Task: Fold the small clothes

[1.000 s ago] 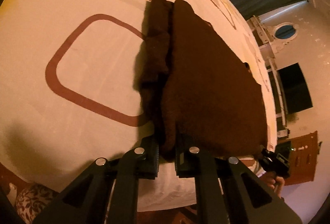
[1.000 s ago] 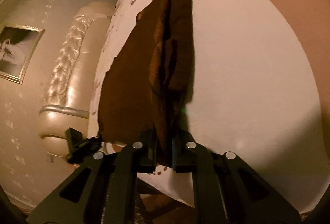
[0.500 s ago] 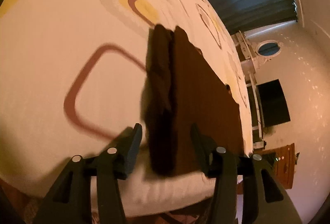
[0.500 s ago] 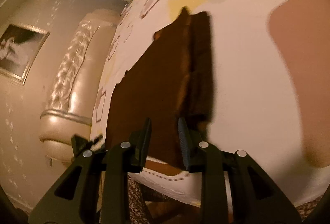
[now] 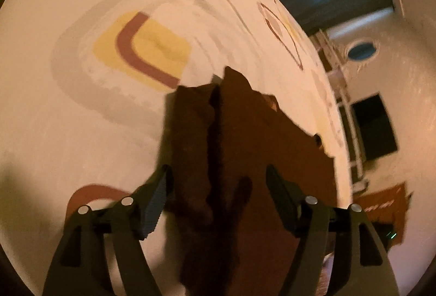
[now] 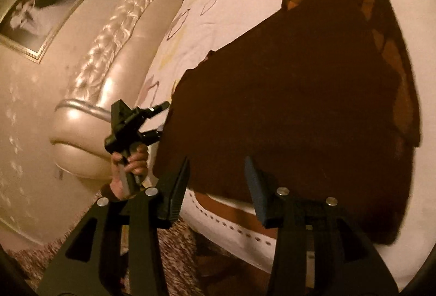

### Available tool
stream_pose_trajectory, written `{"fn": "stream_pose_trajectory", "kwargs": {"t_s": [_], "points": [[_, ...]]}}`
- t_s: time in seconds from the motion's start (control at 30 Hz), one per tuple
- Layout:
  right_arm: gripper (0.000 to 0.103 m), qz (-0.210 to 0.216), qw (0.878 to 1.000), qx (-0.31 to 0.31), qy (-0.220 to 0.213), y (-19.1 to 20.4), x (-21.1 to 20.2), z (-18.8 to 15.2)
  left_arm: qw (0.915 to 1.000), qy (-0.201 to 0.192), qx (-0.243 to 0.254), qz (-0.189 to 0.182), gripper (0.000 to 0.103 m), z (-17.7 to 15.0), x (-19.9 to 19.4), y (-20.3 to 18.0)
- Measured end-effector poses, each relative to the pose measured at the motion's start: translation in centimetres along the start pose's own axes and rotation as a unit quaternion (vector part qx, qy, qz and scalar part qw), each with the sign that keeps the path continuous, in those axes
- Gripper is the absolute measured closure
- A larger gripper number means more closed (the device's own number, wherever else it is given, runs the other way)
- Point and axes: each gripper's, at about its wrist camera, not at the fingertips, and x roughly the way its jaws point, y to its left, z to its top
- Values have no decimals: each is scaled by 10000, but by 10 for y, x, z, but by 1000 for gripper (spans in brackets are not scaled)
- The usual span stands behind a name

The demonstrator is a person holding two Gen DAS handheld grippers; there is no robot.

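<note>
Well, one brown garment (image 6: 299,105) flat on the bedsheet (image 5: 81,118), near edge cut off, two grippers, left gripper (image 5: 218,197) and right gripper (image 6: 216,184), over it (both spread, empty).

Both views are dim and have a warm orange-yellow tint, as from an indoor lamp. The fisheye lens bends straight lines strongly near the edges, and the corners are black. The left wrist view is soft with motion blur, mostly on the bed sheet (image 5: 114,132) pattern. The brown garment (image 6: 299,94) is so dark that its folds are hardly visible (almost no texture). The headboard (image 6: 103,72) shows shiny glare.
</note>
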Motion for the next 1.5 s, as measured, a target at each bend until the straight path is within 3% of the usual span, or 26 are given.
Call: {"fn": "stream_pose_trajectory", "kwargs": {"t_s": [0.07,0.13,0.23,0.33,0.4,0.53,0.83,1.17,1.5], "points": [[61,93,9999,53,-35,3,9,2,9996,31,222,194,41,-1,3,-7],[61,167,9999,40,-11,8,20,4,9991,89,294,293,56,0,6,-10],[61,372,9993,90,38,15,40,6,9993,190,182,277,75,3,8,-5],[61,480,9986,82,200,18,61,1,9994,273,63,186,87,4,10,-2],[62,274,9988,124,398,10,78,-8,9993,300,66,229,89,4,12,-4],[64,217,9993,-64,306,7,81,-18,9988,338,10,345,91,7,10,-10],[62,358,9989,75,291,6,81,-21,9988,227,42,424,92,10,-9,-43],[45,302,9986,-3,438,11,55,-29,9972,274,546,427,92,-1,-10,-143],[41,64,9996,96,275,-15,-5,-32,9950,499,662,552,92,-37,53,-228]]}}
